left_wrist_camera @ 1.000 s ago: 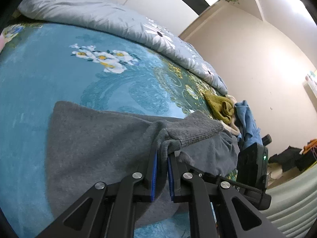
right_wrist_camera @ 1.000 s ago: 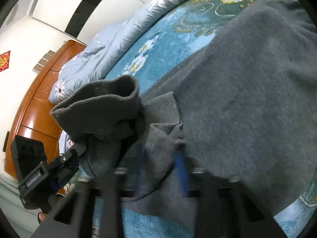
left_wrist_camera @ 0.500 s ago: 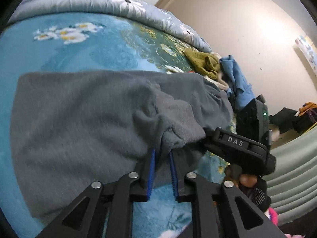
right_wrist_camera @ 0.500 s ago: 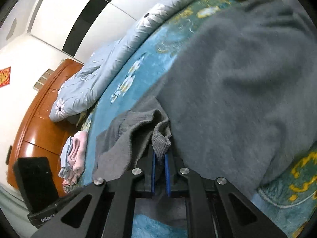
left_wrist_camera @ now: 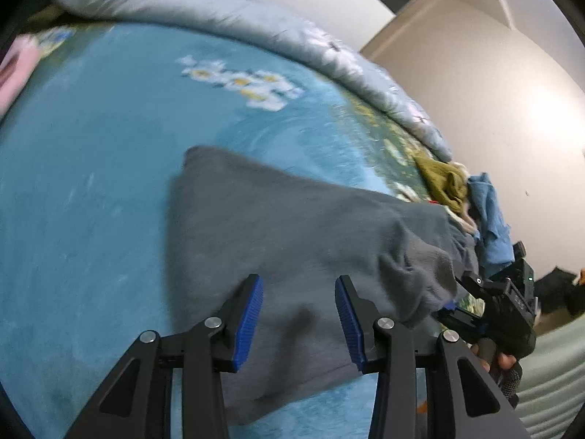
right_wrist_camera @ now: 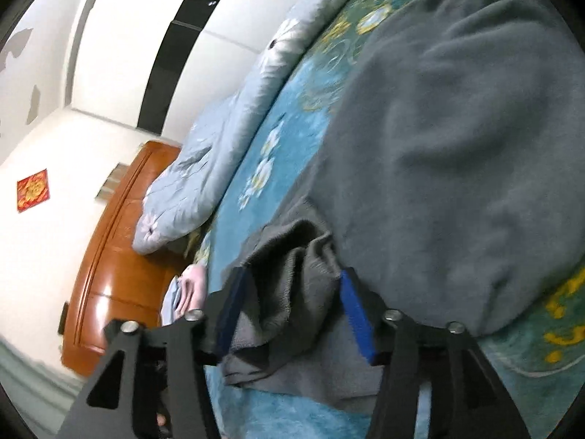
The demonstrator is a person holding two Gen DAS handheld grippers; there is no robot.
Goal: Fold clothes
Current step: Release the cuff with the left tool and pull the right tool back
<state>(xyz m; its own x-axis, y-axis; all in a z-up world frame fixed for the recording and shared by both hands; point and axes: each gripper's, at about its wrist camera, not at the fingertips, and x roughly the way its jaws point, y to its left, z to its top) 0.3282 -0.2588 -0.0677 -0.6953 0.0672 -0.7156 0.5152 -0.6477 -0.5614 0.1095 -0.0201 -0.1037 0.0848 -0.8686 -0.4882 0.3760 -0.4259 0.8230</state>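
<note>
Both grippers have let go of the grey sweater (left_wrist_camera: 292,241) and now stand spread apart.

The left gripper (left_wrist_camera: 299,314) hovers over the sweater, which lies folded on the blue floral bedspread (left_wrist_camera: 91,183) near the bed's front edge; the right gripper (right_wrist_camera: 292,307) straddles a bunched cuff (right_wrist_camera: 292,256).

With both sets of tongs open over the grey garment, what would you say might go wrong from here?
1. The ribbed cuff lies bunched between the open right tongs, so closing again might pinch several layers.
2. The grey garment lies close to the olive and blue clothes pile, so a sweep that way could tangle them.
3. The left tongs hang open over the fold, and lowering could rumple it.
</note>
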